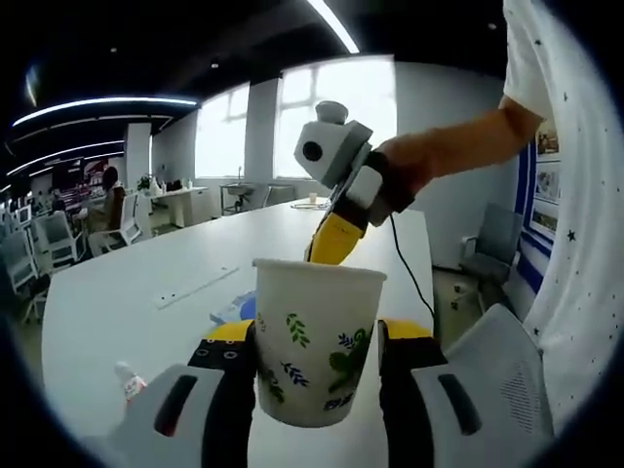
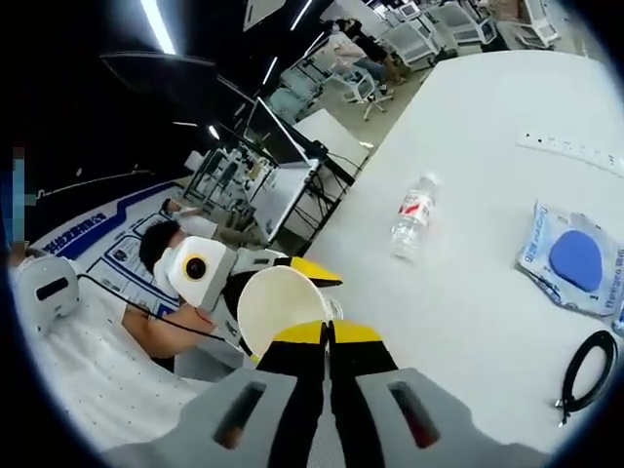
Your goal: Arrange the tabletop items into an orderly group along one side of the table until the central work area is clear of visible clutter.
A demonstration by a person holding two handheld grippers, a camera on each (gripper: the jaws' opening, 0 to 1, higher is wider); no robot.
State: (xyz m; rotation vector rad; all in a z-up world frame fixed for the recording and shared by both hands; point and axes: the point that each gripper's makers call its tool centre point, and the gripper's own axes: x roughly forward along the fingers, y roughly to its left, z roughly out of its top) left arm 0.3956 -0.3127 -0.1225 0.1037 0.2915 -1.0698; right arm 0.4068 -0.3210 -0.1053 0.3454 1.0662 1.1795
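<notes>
Left gripper (image 1: 317, 375) clamps the paper cup (image 1: 318, 341) above the table (image 1: 127, 312); right gripper (image 2: 330, 336), jaws together, at its rim; next: set cup along table edge.

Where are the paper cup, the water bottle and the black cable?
paper cup (image 1: 314, 341), left gripper view, on its leaf-printed side wall.
water bottle (image 2: 413, 215), right gripper view, on its label, lying on the table.
black cable (image 2: 588, 367), right gripper view, on its loop.
</notes>
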